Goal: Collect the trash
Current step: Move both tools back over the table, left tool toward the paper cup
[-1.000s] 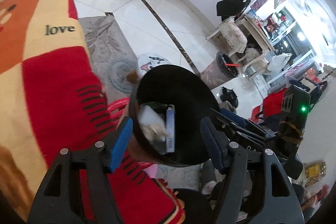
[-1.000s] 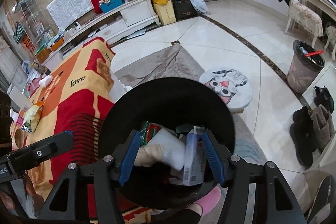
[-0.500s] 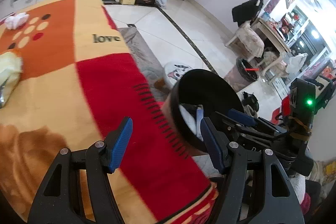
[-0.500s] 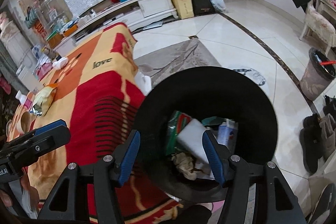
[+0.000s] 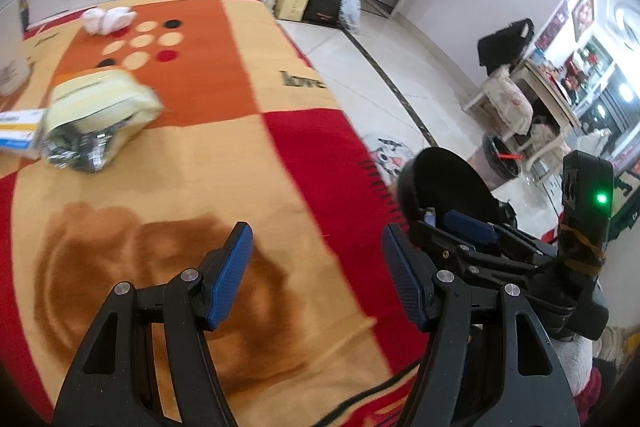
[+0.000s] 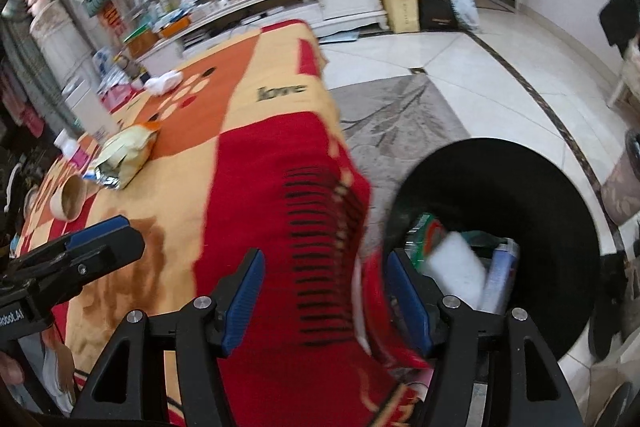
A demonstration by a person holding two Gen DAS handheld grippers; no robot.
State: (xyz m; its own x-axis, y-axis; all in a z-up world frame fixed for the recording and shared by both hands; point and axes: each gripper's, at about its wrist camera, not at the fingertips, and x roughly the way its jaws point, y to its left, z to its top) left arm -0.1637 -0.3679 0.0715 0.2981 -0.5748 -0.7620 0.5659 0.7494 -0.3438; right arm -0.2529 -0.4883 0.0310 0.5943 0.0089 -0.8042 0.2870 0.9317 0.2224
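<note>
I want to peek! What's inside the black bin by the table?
Inside the black bin are a white foam block, a green wrapper and a small carton. Anything beneath them is hidden.

crumpled yellow snack bag point(image 5: 94, 107) on blanket, black bin point(image 6: 532, 195) part-filled

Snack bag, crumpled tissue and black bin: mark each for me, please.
snack bag point(image 5: 96, 99), left wrist view, on its yellow front face.
crumpled tissue point(image 5: 107, 19), left wrist view, on the middle of the white wad.
black bin point(image 6: 532, 187), right wrist view, on its dark inner wall.
</note>
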